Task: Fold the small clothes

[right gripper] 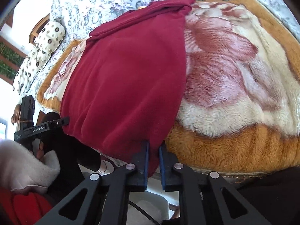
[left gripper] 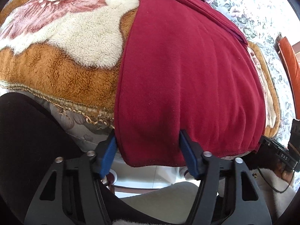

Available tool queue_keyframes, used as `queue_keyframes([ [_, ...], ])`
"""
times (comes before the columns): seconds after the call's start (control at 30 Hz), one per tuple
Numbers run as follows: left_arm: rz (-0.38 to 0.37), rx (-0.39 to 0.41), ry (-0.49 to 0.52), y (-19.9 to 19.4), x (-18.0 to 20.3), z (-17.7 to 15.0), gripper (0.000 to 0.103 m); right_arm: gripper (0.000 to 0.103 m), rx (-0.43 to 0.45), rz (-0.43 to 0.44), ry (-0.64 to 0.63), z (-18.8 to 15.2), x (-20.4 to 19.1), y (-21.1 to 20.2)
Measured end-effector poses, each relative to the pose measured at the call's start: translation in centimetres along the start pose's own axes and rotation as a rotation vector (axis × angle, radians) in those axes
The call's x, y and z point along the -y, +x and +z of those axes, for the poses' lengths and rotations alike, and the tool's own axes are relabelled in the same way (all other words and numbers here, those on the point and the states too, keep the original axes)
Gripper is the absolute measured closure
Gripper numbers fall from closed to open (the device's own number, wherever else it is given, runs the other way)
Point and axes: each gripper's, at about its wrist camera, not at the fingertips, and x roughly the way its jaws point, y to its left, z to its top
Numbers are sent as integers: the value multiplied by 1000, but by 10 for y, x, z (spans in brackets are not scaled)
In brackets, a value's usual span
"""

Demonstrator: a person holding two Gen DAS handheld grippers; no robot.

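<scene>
A dark red fleece garment [left gripper: 187, 75] lies flat on a plush brown and cream blanket [left gripper: 56, 71], its near hem hanging over the bed's edge. My left gripper [left gripper: 148, 142] stands wide at the hem's left corner. The cloth hangs between the blue pads [left gripper: 109, 153] without being squeezed. In the right wrist view the same garment [right gripper: 127, 78] runs away from me, and my right gripper [right gripper: 154, 146] is shut on its near right corner. The left gripper [right gripper: 46, 124] shows at the garment's far corner there. The right gripper [left gripper: 277, 150] shows at the right of the left wrist view.
The blanket [right gripper: 234, 93] lies on a floral sheet [right gripper: 93, 0]. A spotted pillow [right gripper: 41, 43] rests at the far left and an orange cushion [left gripper: 290, 60] at the right edge. A person's fuzzy white sleeve [right gripper: 28, 165] and dark trouser leg [left gripper: 28, 131] are close below.
</scene>
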Motion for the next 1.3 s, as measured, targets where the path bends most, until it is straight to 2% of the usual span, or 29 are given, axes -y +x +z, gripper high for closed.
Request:
queue_keyframes([
  [0.13,3,10,12,-6,-1,-2,59,95,13,8,-12,1,-4,-1],
  [0.6,28,34,41,-15,5,-5,69,95,37,17,-32,6,-1,-9],
  [0.77,19,46,55,-25,6,-2,78,95,58,31,-44,11,-2,-17],
  [0.83,10,62,64,-33,5,-1,78,95,67,38,-50,15,-2,-21],
  [0.9,10,80,68,-39,4,1,86,95,77,43,-60,21,-4,-24],
  [1.07,-24,85,54,-45,0,9,87,95,110,55,-81,31,-12,-31],
  [1.3,-32,77,54,-44,2,12,87,95,130,60,-91,40,-19,-33],
])
